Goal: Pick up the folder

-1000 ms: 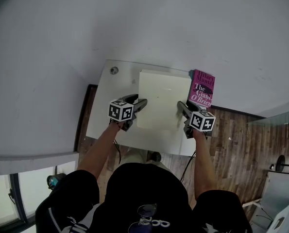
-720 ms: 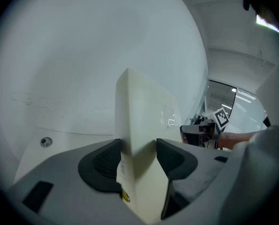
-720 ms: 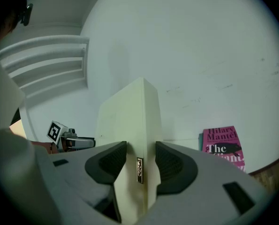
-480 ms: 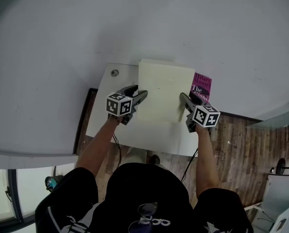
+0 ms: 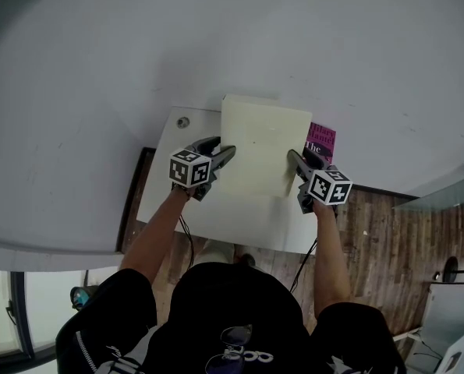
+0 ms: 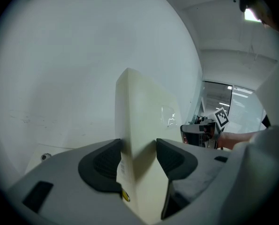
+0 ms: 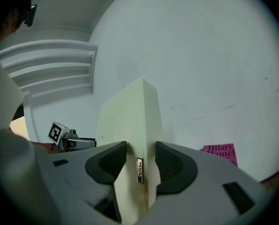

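The cream folder point(image 5: 263, 150) is up off the table, pinched from both sides and carried flat between the two grippers. The left gripper point(image 6: 138, 153) has its dark pads pressed on the folder's left edge, one on each face, and in that gripper's view the folder runs away from the jaws as a pale slab towards the other claw. The right gripper point(image 7: 140, 161) is clamped the same way on the opposite edge, with a small printed label point(image 7: 139, 170) on the folder's rim sitting right between its pads. Beneath both claws lies the white table point(image 5: 169, 185), and a small round fitting point(image 5: 183, 121) sits in its far corner, beyond the left gripper. Just past the right gripper's jaws a magenta Hilary Mantel book point(image 5: 319, 142) lies on the table, its near side covered by the folder in the head view. A white wall point(image 5: 216, 37) fills everything ahead of the claws, and a wooden floor point(image 5: 387, 232) shows out to the right.
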`<state>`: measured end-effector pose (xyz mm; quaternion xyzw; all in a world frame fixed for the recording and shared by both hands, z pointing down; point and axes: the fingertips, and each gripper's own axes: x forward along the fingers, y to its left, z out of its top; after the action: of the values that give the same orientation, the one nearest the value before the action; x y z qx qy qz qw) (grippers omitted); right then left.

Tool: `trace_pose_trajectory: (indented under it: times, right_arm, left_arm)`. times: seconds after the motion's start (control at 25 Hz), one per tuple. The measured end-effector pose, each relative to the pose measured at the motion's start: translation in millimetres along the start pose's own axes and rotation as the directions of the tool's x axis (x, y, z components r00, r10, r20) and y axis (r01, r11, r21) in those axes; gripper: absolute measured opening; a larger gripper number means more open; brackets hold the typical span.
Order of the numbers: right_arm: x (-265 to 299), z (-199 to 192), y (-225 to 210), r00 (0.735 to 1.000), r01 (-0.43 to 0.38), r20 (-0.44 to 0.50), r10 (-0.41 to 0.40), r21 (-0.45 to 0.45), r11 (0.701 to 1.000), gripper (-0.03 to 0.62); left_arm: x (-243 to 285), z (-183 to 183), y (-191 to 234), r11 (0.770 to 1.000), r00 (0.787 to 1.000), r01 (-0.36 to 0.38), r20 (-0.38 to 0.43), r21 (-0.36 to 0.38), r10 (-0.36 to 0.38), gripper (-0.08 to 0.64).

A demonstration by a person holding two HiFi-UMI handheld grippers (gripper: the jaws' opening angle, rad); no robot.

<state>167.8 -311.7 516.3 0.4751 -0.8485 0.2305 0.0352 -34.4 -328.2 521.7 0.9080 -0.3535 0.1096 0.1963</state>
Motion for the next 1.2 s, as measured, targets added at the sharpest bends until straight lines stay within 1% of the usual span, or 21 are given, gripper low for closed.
trace_pose_trajectory:
  times: [0.32, 0.68, 0.88, 1.2]
  right_arm:
    - [-9.2, 15.1, 13.5, 0.999, -0.004, 0.042, 0.005, -0.024, 1.000, 0.206]
    - [-23.6, 32.7, 34.0, 0.996, -0.016, 0.092, 0.020, -0.046, 0.999, 0.204]
    - [-28.7, 34.2, 42.8, 0.994, -0.025, 0.104, 0.031, -0.058, 0.998, 0.201]
    - [-34.0, 25.5, 47.3, 0.995, -0.032, 0.096, 0.037, -0.054, 0.998, 0.198]
  left_arm:
    - [-12.7, 16.7, -6.3, 0.999, 0.999, 0.004, 0.035, 0.038, -0.005, 0.252]
    - [-34.4, 34.3, -17.5, 0.999, 0.996, -0.005, 0.088, 0.054, 0.001, 0.252]
    - [-43.8, 34.8, -21.5, 0.998, 0.995, -0.010, 0.104, 0.057, 0.004, 0.250]
    - [-51.4, 29.8, -26.5, 0.998, 0.994, -0.020, 0.105, 0.060, 0.014, 0.250]
